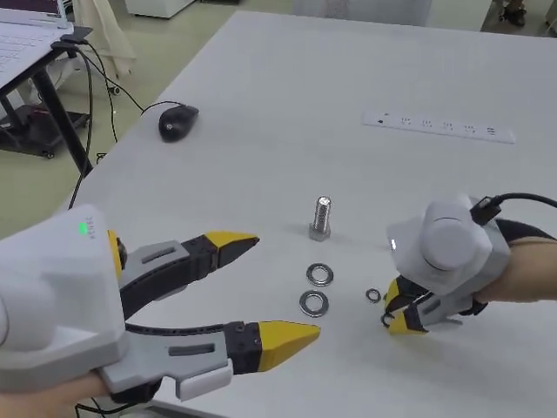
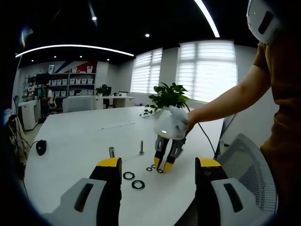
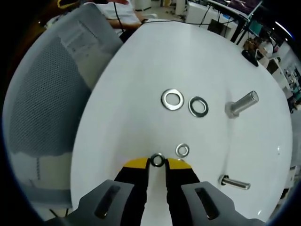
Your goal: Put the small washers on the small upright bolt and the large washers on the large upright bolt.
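ofc rm | white table (image 1: 261, 87) | windows (image 2: 207, 70) w/ blinds | ceiling strip lights (image 2: 207, 19) | shelves (image 2: 70, 82) far wall | grey mesh chair (image 3: 42, 94)

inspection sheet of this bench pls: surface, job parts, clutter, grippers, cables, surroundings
surface: white table
job's things: large bolt and small bolt upright, no washers on them; two large washers flat by the large bolt; one small washer loose
clutter: mouse, power strip
grippers: left gripper open, holding nothing; right gripper shut on a second small washer at the table
cables: mouse cable; cable at the right gripper
surroundings: mesh chair, potted plant, blinds
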`<action>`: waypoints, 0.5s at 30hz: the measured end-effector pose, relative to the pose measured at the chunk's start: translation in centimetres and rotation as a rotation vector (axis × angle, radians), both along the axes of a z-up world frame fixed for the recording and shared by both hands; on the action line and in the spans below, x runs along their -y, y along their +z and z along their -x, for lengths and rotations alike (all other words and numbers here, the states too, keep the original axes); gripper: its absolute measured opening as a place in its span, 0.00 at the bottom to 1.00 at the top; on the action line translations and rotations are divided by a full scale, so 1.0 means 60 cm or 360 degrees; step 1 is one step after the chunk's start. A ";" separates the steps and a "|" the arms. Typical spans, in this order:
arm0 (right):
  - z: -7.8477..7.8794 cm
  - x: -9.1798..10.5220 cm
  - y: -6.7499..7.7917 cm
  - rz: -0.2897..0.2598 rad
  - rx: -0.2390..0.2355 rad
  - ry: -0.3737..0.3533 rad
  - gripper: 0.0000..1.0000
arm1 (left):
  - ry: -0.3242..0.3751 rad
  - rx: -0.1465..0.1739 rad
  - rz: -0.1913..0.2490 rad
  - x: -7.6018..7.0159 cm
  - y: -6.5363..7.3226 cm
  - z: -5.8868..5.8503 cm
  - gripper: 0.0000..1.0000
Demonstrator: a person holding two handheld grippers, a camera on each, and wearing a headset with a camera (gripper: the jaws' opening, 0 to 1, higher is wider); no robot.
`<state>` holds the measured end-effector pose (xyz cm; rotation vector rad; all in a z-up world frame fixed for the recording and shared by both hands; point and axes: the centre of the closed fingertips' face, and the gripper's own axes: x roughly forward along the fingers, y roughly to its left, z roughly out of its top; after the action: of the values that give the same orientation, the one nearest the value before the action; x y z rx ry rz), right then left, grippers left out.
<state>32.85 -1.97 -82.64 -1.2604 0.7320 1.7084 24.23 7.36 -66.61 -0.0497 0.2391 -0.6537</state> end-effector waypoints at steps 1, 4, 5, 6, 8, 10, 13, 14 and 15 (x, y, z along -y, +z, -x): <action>0.000 0.000 0.000 0.0003 0.0001 -0.0002 0.14 | 0.0001 0.0003 0.0001 0.001 0.000 0.000 0.62; 0.001 -0.001 -0.001 0.0016 0.0010 -0.0003 0.13 | 0.0001 -0.0002 -0.0002 0.001 -0.001 0.002 0.62; 0.000 -0.001 -0.001 0.0018 0.0008 -0.0001 0.13 | 0.0003 -0.0001 -0.0001 0.001 -0.001 0.003 0.62; -0.001 -0.001 0.000 0.0017 0.0005 -0.0002 0.12 | 0.0004 -0.0001 0.0000 0.001 -0.001 0.003 0.62; -0.002 -0.002 -0.001 0.0019 -0.0008 -0.0023 0.12 | 0.0004 -0.0002 -0.0001 0.002 -0.001 0.003 0.62; -0.003 -0.002 -0.001 0.0018 -0.0015 -0.0037 0.12 | 0.0004 -0.0002 -0.0004 0.003 -0.001 0.003 0.62; -0.005 -0.001 -0.001 0.0021 -0.0014 -0.0055 0.12 | 0.0000 -0.0012 -0.0014 0.003 -0.003 0.004 0.62; -0.009 0.001 0.000 0.0030 0.0007 -0.0050 0.12 | -0.0001 -0.0014 -0.0017 0.003 -0.004 0.004 0.62; -0.008 0.003 0.001 0.0036 -0.0001 -0.0050 0.12 | 0.0000 -0.0010 -0.0020 0.003 -0.003 0.004 0.62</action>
<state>33.36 -2.13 -82.58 -1.2575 0.7695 1.6794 24.00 7.20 -66.79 -0.0399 0.2494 -0.6524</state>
